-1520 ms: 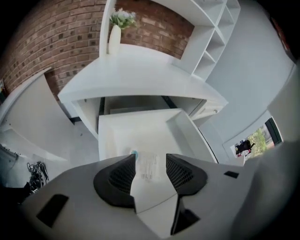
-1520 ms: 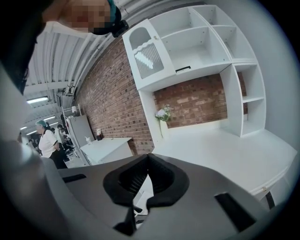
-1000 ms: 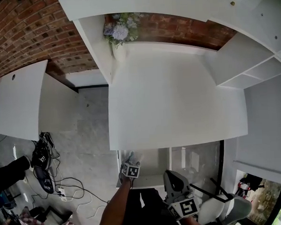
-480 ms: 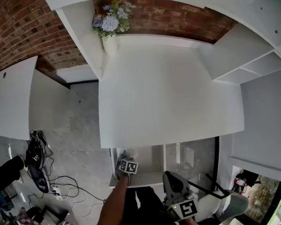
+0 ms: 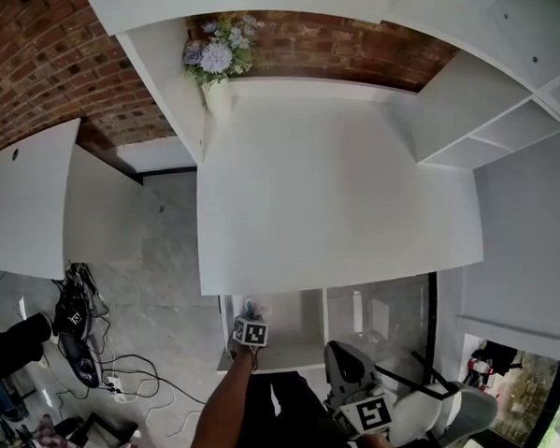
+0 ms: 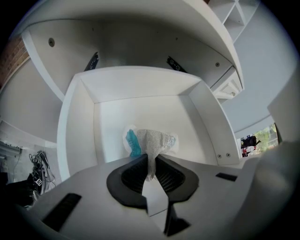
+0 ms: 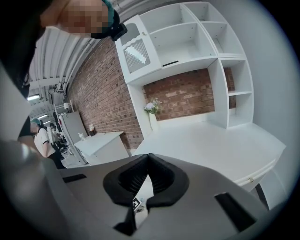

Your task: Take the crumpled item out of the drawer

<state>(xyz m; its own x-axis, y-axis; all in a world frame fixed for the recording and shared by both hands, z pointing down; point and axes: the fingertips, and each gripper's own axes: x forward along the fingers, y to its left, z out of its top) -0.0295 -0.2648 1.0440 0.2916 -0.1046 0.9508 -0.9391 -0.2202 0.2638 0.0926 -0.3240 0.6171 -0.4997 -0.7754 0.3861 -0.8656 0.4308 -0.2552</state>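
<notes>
Well, floor (image 5: 161, 271): grey, at the left of the head view, with a tangle of black cables (image 5: 90, 341) at the lower left.
flowers (image 5: 217, 58): upper left of centre, at the back corner of the desk, against the brick wall.
left claw (image 5: 251, 314): bottom, left of centre in the head view, pointing steeply down into the drawer; its jaws have just been closing and now pinch a fold of the crumpled item.
crumpled item (image 6: 152, 139): white with a teal patch, inside the drawer, centre of the left gripper view, its lower edge drawn up between the jaws.
drawer (image 6: 79, 136): white, pulled out below the desk's front edge.
desk (image 5: 334, 187): broad white top filling the middle.
right claw (image 5: 336, 349): bottom centre-right, outside the drawer; in its own view the jaw tips meet with nothing between them.
shelves (image 5: 500, 132): white, upper right.
</notes>
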